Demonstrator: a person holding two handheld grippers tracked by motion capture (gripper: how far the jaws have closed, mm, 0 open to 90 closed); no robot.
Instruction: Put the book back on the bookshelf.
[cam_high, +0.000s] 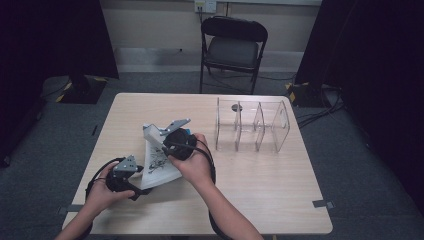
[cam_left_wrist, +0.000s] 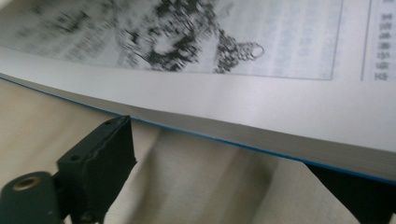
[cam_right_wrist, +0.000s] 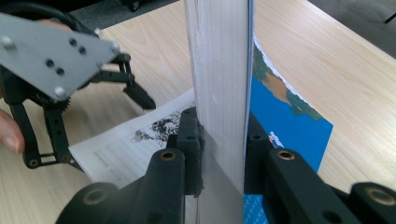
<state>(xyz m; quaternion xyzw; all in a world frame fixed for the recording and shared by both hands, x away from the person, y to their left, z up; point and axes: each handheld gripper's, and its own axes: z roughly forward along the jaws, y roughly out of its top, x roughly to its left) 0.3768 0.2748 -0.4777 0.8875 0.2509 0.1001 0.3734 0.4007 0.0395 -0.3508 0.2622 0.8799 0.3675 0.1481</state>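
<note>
Stood at the upper middle of the frame, beyond the wooden table (cam_high: 260, 180): a black folding chair (cam_high: 233, 47). Rested on the table's right half: a clear plastic organizer (cam_high: 252, 125), divided into compartments. Trailed across the grey floor at right: cables (cam_high: 320, 112).

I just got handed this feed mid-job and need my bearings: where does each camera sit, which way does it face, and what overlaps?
High view: above the person's side, looking forward and down on the table, clear divider, chair; both forearms enter from below.
Left gripper view: rides the left gripper, looking along its spread jaws at the book's page edge.
Right gripper view: rides the right gripper, jaws clamping the book.
Shared: the book appears in all three; the right gripper view also catches the left gripper.
</note>
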